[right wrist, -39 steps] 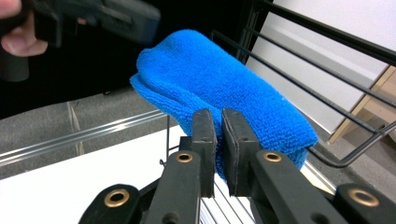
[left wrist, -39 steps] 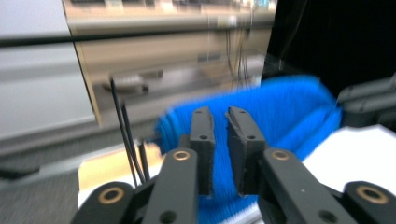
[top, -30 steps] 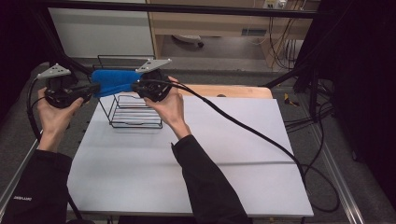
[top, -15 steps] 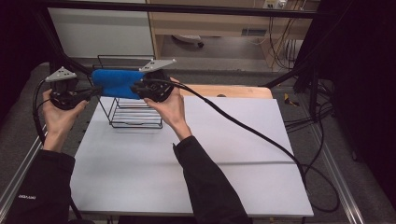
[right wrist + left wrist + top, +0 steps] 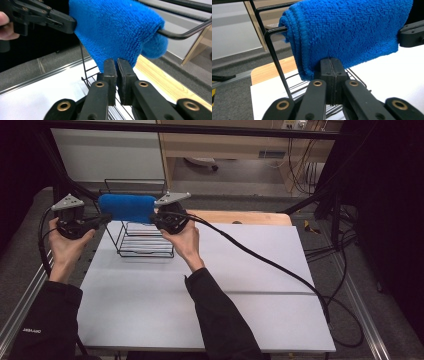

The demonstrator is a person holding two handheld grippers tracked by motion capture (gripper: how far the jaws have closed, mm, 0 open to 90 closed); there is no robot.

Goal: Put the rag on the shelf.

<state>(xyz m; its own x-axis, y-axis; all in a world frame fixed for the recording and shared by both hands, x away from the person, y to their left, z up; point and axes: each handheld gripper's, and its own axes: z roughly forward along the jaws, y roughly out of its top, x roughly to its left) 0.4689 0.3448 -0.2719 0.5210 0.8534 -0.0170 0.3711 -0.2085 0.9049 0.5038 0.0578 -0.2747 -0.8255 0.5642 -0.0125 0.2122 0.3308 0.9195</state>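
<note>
The bench is covered with a white sheet, and a strip of bare wood is seen along its far edge. Beyond it, a pale panel and a wooden shelf unit are seen, with dark surroundings and cables to the right. A black wire rack stands on the far left part of the bench. A thick, fuzzy blue towel, folded in layers with stitched edges, is draped over the rack's top bar. One end of the towel is pinched by the closed left tool, the other end by the closed right tool, so the towel is held between them.
</note>
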